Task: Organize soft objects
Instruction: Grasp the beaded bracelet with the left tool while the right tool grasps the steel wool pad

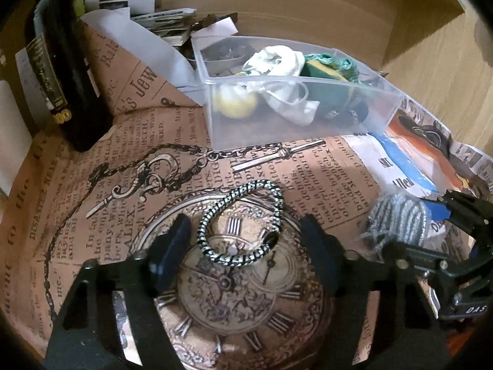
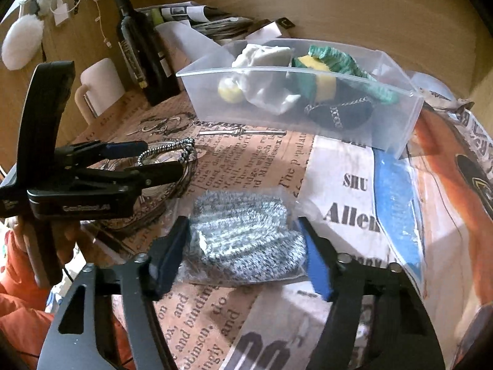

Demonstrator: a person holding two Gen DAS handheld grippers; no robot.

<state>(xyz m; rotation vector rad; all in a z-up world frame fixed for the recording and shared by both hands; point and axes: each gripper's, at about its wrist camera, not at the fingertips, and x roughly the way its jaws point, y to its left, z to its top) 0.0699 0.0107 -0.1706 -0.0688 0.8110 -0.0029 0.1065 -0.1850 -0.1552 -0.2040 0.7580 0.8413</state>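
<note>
A black-and-white braided cord loop (image 1: 243, 222) lies on the printed paper, between the open fingers of my left gripper (image 1: 246, 246). A grey knitted item in a clear bag (image 2: 243, 240) lies between the open fingers of my right gripper (image 2: 243, 252); it also shows in the left wrist view (image 1: 397, 219). A clear plastic bin (image 1: 215, 117) behind holds a white cloth (image 1: 277, 58), a yellow-green sponge (image 2: 320, 77), a yellow ball (image 1: 237, 101) and a dark knit piece (image 2: 342, 111). The left gripper and cord also show in the right wrist view (image 2: 160, 160).
A dark bottle (image 1: 61, 71) stands at the back left, with a white mug (image 2: 98, 83) beside it. Stacked papers (image 1: 160, 21) lie behind the bin. Wooden walls (image 1: 431, 61) close the back and right. Printed posters (image 2: 385, 185) cover the surface.
</note>
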